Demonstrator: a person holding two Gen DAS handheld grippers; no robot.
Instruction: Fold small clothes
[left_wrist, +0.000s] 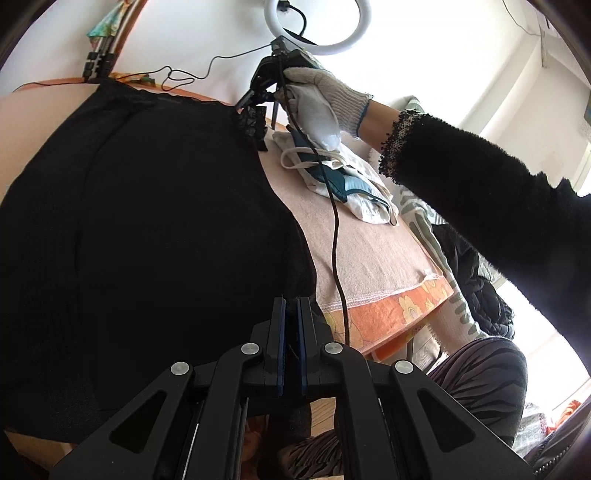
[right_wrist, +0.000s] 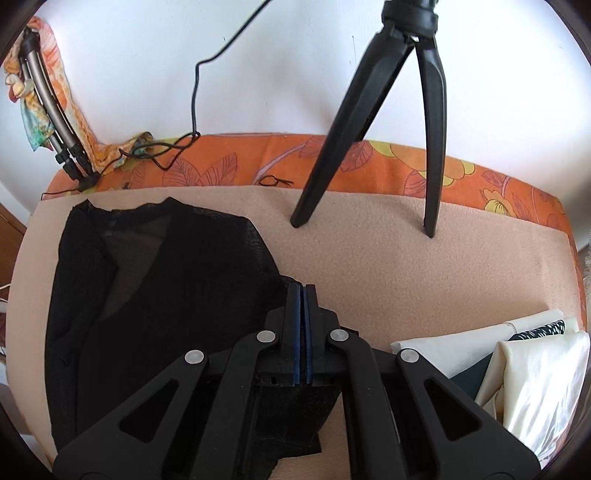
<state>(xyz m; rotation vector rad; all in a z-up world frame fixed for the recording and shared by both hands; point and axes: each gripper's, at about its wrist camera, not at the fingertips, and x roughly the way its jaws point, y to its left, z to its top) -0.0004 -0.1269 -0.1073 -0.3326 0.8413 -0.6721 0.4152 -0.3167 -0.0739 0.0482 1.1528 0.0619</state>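
Note:
A black sheer garment lies spread on the beige towel. My left gripper is shut on its near right corner, with black fabric between the blue pads. At the far edge a gloved hand holds my right gripper, which pinches the garment's lace trim. In the right wrist view the right gripper is shut at the right edge of the black garment, and dark cloth shows between and under its fingers.
A pile of folded white and teal clothes sits to the right on the towel. Black tripod legs stand at the back, below a ring light. A black cable hangs across. An orange floral cloth borders the table.

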